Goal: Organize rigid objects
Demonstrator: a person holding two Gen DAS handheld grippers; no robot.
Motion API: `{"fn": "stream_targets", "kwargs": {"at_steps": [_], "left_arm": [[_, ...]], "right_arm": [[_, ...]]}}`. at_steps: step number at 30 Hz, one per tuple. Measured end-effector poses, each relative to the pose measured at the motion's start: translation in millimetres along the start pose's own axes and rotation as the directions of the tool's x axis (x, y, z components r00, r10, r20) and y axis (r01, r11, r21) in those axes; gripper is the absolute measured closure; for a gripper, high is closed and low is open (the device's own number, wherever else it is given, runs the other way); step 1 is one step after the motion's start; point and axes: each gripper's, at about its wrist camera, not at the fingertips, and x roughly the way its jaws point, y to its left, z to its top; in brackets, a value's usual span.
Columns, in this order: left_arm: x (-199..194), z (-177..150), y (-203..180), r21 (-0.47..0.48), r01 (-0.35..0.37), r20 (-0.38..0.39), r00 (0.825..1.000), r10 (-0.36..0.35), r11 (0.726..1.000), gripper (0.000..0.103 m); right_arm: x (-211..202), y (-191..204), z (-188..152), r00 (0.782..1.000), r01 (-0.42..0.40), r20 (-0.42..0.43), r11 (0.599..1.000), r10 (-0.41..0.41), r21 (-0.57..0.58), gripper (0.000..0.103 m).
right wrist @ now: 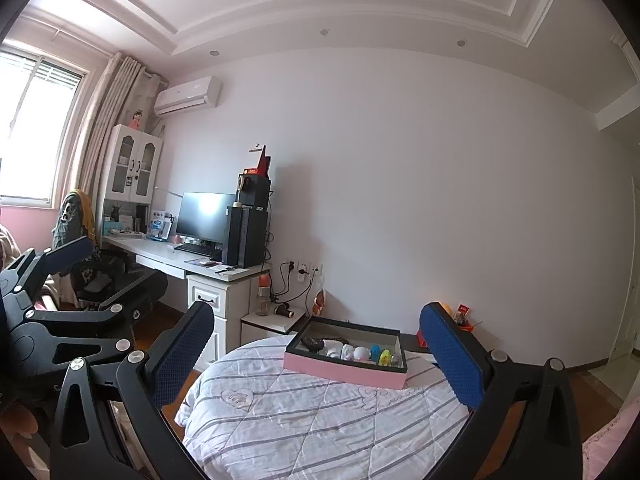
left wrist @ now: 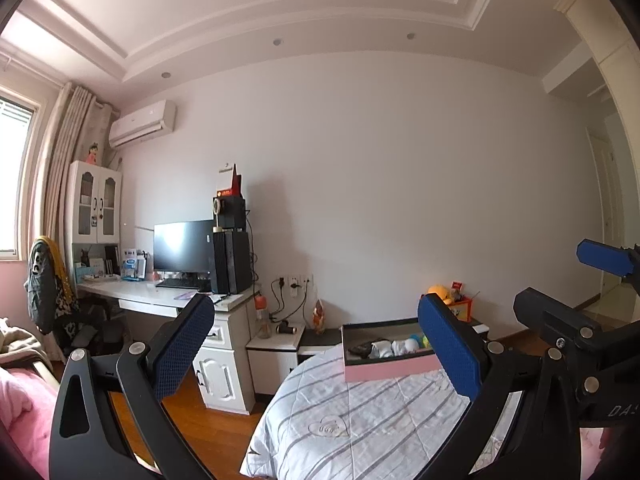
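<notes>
- Your left gripper (left wrist: 316, 344) hangs spread wide and empty, above the bed and aimed more at the far wall than down at the work.
- Your right gripper (right wrist: 320, 356) is just as wide and carries nothing, with the pink box (right wrist: 344, 370) framed between its fingers, well ahead of them.
- That box sits on the striped quilt (right wrist: 304, 420) toward the far end of the bed, and the small objects (right wrist: 360, 351) line up along its near wall: white pieces, a blue one, a yellow-green one, something dark at the left.
- Watch the quilt: it is soft, so, as I judge it, pressing down on the box could tip it and roll the pieces together.
- They sit packed close; wide fingers could nudge a neighbour while you go for one.
- The two grippers ride near each other, so crossing paths risks a knock.
- Around you: a white desk (right wrist: 168, 254) with a monitor (right wrist: 204, 216), a window (right wrist: 32, 136), wooden floor.
</notes>
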Motion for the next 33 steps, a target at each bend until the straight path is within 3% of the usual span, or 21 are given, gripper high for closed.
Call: {"fn": "stream_targets", "kwargs": {"at_steps": [8, 25, 33], "left_arm": [[8.8, 12.9, -4.6, 0.001, 0.009, -0.025, 1.0, -0.009, 1.0, 0.0], [11.3, 45.2, -11.4, 0.042, -0.004, 0.025, 1.0, 0.003, 0.999, 0.0], [7.4, 45.2, -11.2, 0.038, 0.004, 0.051, 0.999, -0.006, 0.999, 0.0]], "right_arm": [[-1.5, -3.8, 13.7, 1.0, 0.027, 0.008, 0.999, -0.026, -0.028, 0.0], [2.0, -14.0, 42.2, 1.0, 0.022, 0.021, 0.999, -0.021, -0.049, 0.0], [0.6, -15.1, 43.2, 1.0, 0.008, 0.02, 0.999, -0.007, -0.036, 0.0]]}}
